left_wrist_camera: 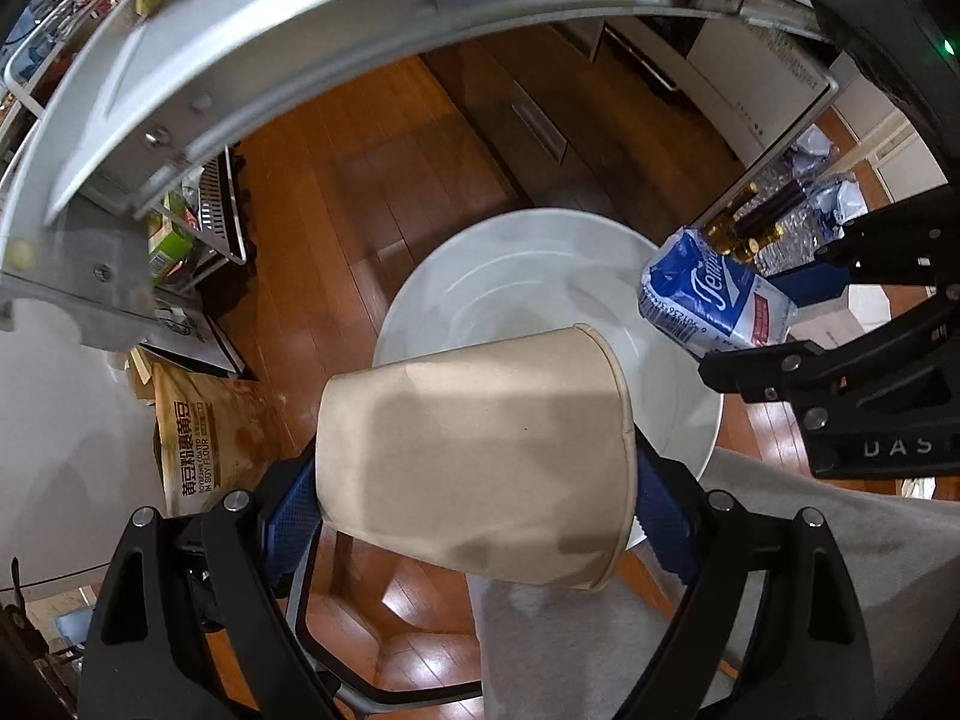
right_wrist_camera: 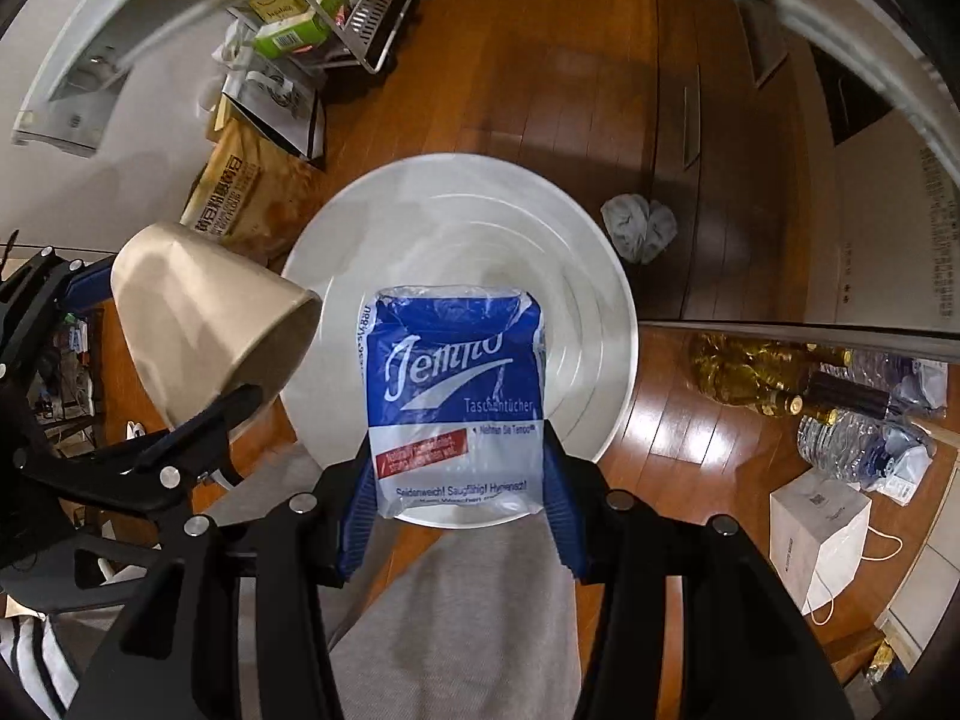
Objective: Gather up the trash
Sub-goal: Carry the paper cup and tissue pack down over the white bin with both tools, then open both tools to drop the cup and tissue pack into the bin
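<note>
Trash is held in both grippers above a round white bin (right_wrist_camera: 606, 276) that stands on the dark wooden floor (right_wrist_camera: 540, 60). Its pale inside shows no contents that I can make out. The left gripper (left_wrist_camera: 480, 516) has its blue pads pressed against the sides of a tan paper cup (left_wrist_camera: 474, 450), which lies on its side with the open rim turned toward the bin, hanging over the bin's near edge. The right gripper (right_wrist_camera: 459, 510) is pinched onto the lower end of a blue and white Tempo tissue pack (right_wrist_camera: 456, 396); the pack sticks forward from between the fingers and sits over the bin's mouth. Seen from the right wrist, the cup (right_wrist_camera: 204, 324) is just to the left of the pack, the two near each other but apart. Seen from the left wrist, the pack (left_wrist_camera: 714, 300) is off to the right, past the cup's rim. A crumpled white wad (right_wrist_camera: 639, 225) lies on the floor just beyond the bin's right side. A brown soy flour bag (right_wrist_camera: 246, 192) leans near the bin on the left, below a wire rack (right_wrist_camera: 360, 18) with green cartons. Bottles (right_wrist_camera: 780, 378) and a white paper bag (right_wrist_camera: 822, 528) lie well off to the right. Grey trouser fabric (right_wrist_camera: 456, 618) fills the foreground beneath both tools.
</note>
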